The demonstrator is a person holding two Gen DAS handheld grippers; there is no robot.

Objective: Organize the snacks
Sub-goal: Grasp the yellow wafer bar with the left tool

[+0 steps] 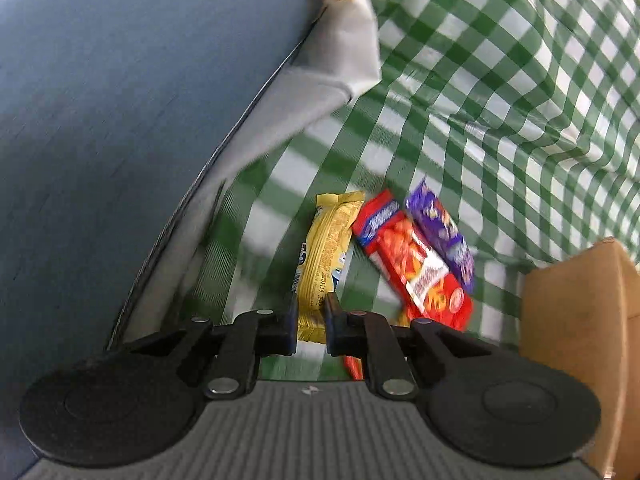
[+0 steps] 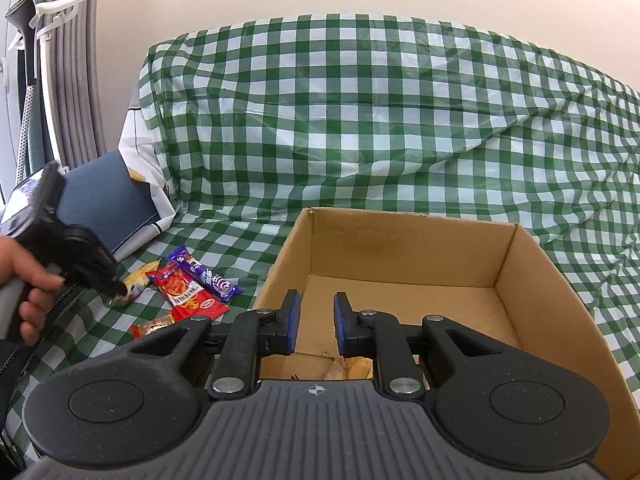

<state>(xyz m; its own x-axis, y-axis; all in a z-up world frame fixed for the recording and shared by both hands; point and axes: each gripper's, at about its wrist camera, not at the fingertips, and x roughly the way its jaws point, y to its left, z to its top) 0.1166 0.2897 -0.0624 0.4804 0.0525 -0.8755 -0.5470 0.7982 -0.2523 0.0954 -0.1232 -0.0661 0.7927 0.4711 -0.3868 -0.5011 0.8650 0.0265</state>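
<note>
So the left gripper [image 1: 311,322] has its fingers pinched on the near end of the yellow snack bar [image 1: 326,256], grabbing the crimped tail since that's the easiest bit to catch on the soft green checked cloth [image 1: 500,80]. Right gripper [image 2: 316,322] is holding nothing, fingers nearly together, hovering over the open cardboard box [image 2: 404,276], probably just waiting. Count outside the box: one yellow bar, one red pack [image 1: 416,264], one purple pack [image 1: 444,232], plus a fourth reddish wrapper [image 2: 154,327] half hidden nearer the camera. One box, some wrappers already inside but I can't count them.
</note>
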